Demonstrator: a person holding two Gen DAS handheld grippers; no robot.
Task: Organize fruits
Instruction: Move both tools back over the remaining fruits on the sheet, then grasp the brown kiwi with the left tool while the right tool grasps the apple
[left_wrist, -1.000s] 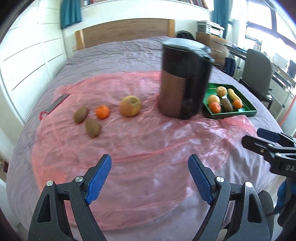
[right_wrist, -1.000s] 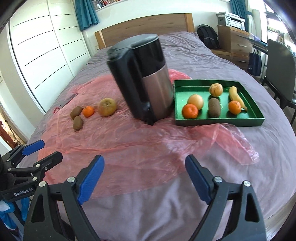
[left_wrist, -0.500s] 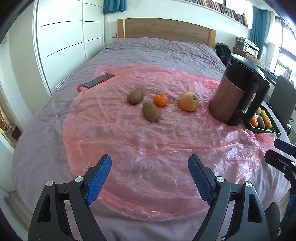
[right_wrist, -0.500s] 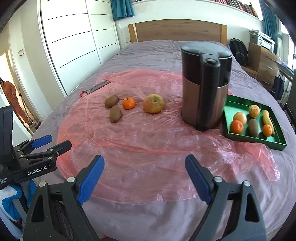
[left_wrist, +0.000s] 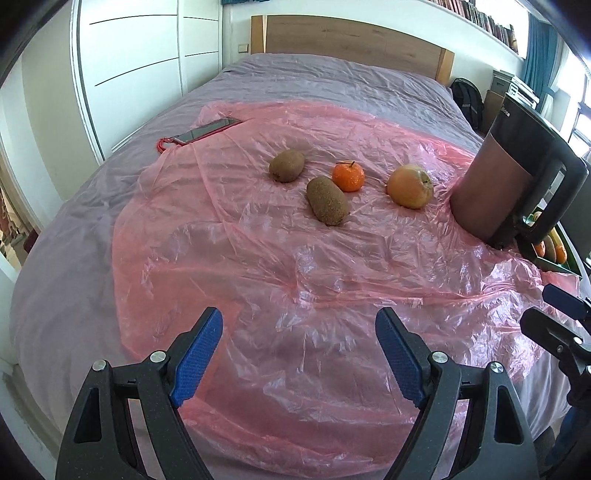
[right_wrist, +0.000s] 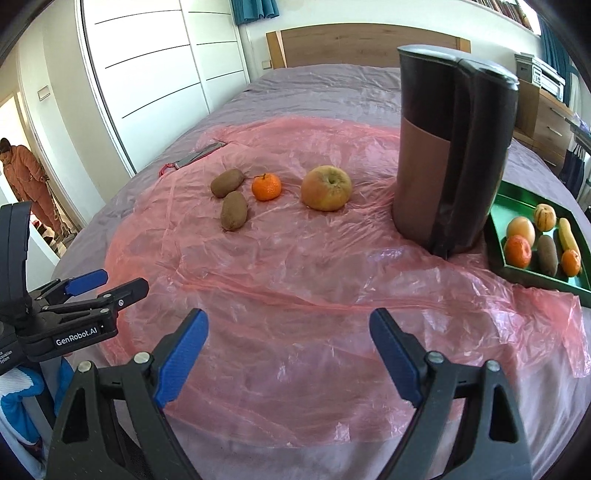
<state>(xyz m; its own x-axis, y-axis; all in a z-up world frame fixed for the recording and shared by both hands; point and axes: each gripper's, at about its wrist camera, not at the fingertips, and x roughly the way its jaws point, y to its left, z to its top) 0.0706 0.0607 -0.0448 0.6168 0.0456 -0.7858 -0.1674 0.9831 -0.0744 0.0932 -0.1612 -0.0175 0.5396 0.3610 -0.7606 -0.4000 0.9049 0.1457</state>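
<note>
Both my left gripper (left_wrist: 299, 354) and right gripper (right_wrist: 288, 350) hang released, jaws wide, above the pink sheet (right_wrist: 295, 280). On it lie 2 kiwis (right_wrist: 233, 210), 1 tangerine (right_wrist: 266, 187) and 1 apple (right_wrist: 325, 188), left of the kettle (right_wrist: 450, 147). The tray (right_wrist: 495, 236) right of it holds 6 fruits.

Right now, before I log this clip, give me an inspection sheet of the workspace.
Surface: grey bed with a crinkled pink plastic sheet spread over it.
Job's things: two kiwis, mandarin and apple loose on the sheet; green tray at the right holds six fruits.
Clutter: dark kettle upright between the apple and the tray; phone at the sheet's far left edge.
Grippers: left tool and right tool both open, empty, above the near sheet.
Cables: nothing seen.
Surroundings: white wardrobe, wooden headboard, person in doorway.
</note>
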